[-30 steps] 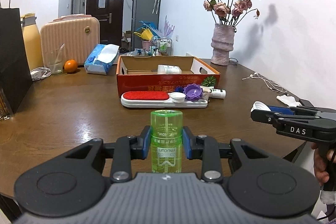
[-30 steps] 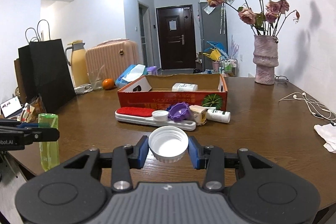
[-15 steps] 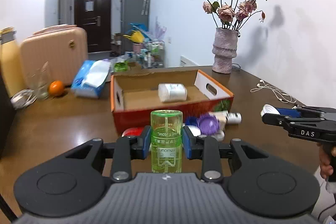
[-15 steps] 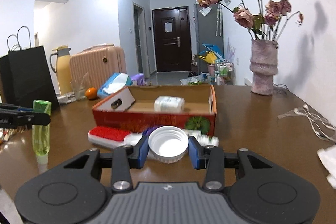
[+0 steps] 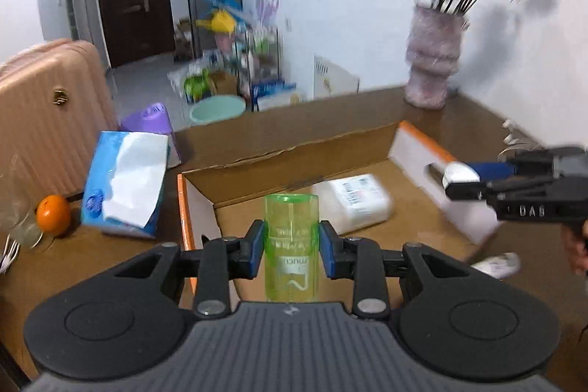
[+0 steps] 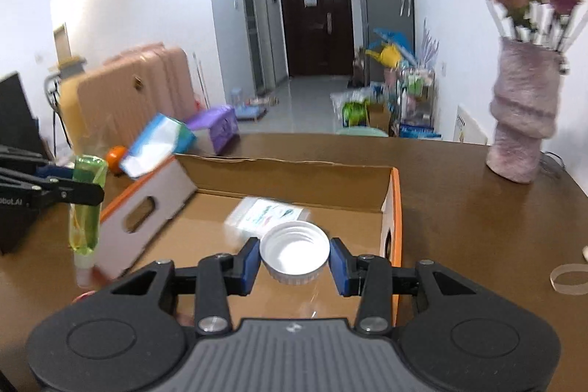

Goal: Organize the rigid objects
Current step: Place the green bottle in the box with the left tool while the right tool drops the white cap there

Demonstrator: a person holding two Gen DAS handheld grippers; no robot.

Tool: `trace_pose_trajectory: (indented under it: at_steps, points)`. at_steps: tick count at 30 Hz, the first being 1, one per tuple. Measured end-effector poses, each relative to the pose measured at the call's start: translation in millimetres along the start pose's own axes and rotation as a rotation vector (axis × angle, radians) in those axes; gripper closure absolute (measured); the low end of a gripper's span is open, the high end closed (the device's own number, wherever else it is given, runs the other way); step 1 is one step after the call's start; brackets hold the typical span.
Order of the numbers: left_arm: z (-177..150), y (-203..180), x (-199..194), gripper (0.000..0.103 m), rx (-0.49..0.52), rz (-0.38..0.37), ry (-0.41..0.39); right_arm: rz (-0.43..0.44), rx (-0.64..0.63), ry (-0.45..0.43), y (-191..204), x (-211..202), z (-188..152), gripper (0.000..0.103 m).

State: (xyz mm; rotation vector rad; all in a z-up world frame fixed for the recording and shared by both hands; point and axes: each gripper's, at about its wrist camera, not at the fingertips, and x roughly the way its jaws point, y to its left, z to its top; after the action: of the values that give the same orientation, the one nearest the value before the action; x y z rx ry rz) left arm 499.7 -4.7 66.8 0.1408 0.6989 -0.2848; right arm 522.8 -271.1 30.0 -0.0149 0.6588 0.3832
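Note:
My left gripper (image 5: 292, 250) is shut on an upright green bottle (image 5: 291, 245) and holds it above the front of the open cardboard box (image 5: 294, 142). My right gripper (image 6: 294, 263) is shut on a white cap (image 6: 294, 250), open side up, above the box (image 6: 294, 168) near its right wall. A white packet (image 5: 351, 202) lies on the box floor; it also shows in the right wrist view (image 6: 268, 214). The right gripper with the cap shows in the left wrist view (image 5: 463, 179). The bottle shows in the right wrist view (image 6: 86, 204).
A blue tissue pack (image 5: 125, 182), an orange (image 5: 53, 214) and a pink suitcase (image 5: 44, 116) stand to the left. A vase of flowers (image 6: 522, 120) stands at the back right. A white tube (image 5: 496, 265) lies on the table right of the box.
Both grippers have moved forward and up, from in front of the box to above its inside, each still holding its object. The lint brush and purple cap have dropped out of view.

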Motion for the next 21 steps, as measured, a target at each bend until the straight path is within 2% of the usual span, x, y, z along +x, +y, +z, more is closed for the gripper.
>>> trace_pose_trajectory:
  at_steps: [4, 9, 10, 11, 12, 13, 14, 15, 16, 21]
  points:
    - [16.1, 16.0, 62.0, 0.072, 0.025, 0.028, 0.092, -0.021, 0.000, 0.107, -13.6, 59.8, 24.8, 0.063]
    - [24.6, 37.5, 131.7, 0.070, 0.046, 0.047, 0.200, -0.109, -0.026, 0.201, -23.5, 123.0, 45.1, 0.064]
    - [24.9, 41.1, 141.8, 0.068, 0.049, 0.046, 0.212, -0.128, -0.053, 0.197, -21.5, 130.8, 48.1, 0.062]
    - [24.6, 44.4, 150.3, 0.062, 0.053, 0.057, 0.215, -0.146, -0.070, 0.202, -19.5, 135.6, 49.1, 0.059]
    - [24.2, 47.6, 155.7, 0.060, 0.046, 0.070, 0.223, -0.157, -0.088, 0.213, -16.9, 140.8, 52.0, 0.052]
    - [25.5, 51.2, 157.3, 0.057, 0.033, 0.052, 0.223, -0.158, -0.106, 0.214, -13.1, 143.6, 53.6, 0.044]
    - [26.9, 54.5, 156.1, 0.047, 0.017, 0.030, 0.208, -0.167, -0.125, 0.215, -10.8, 146.5, 54.4, 0.040]
    - [26.5, 57.1, 154.6, 0.042, 0.005, 0.018, 0.199, -0.165, -0.132, 0.219, -10.8, 148.8, 54.7, 0.037]
    - [25.7, 58.4, 155.3, 0.038, 0.004, 0.018, 0.206, -0.153, -0.129, 0.220, -12.2, 149.7, 54.8, 0.036]
    - [25.1, 55.3, 153.8, 0.037, 0.016, 0.038, 0.204, -0.136, -0.120, 0.214, -16.0, 149.0, 55.8, 0.036]
